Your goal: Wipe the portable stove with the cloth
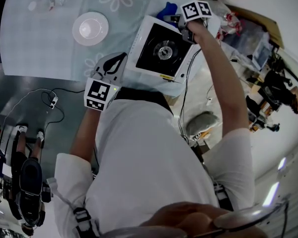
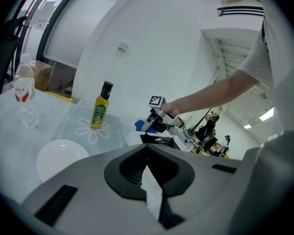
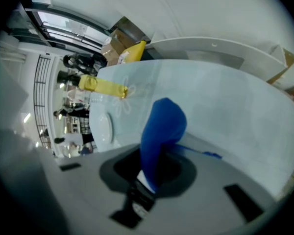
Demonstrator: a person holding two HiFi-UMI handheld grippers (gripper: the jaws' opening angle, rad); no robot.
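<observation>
The portable stove (image 1: 161, 49) is set on the desk (image 1: 39, 38), with the blue cloth (image 3: 161, 126) pinched in the right claw (image 1: 183, 25) at its far edge. The left claw (image 1: 111, 66) is closed on nothing beside the stove's left edge. Wiping appears barely begun; the cloth must next be pressed down and drawn across the top.

Head view overhead, both gripper views low (plate (image 1: 90, 28) shared)

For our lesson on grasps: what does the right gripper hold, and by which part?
The right gripper pinches the blue cloth by one bunched end; the rest stands up beyond its fingers.
</observation>
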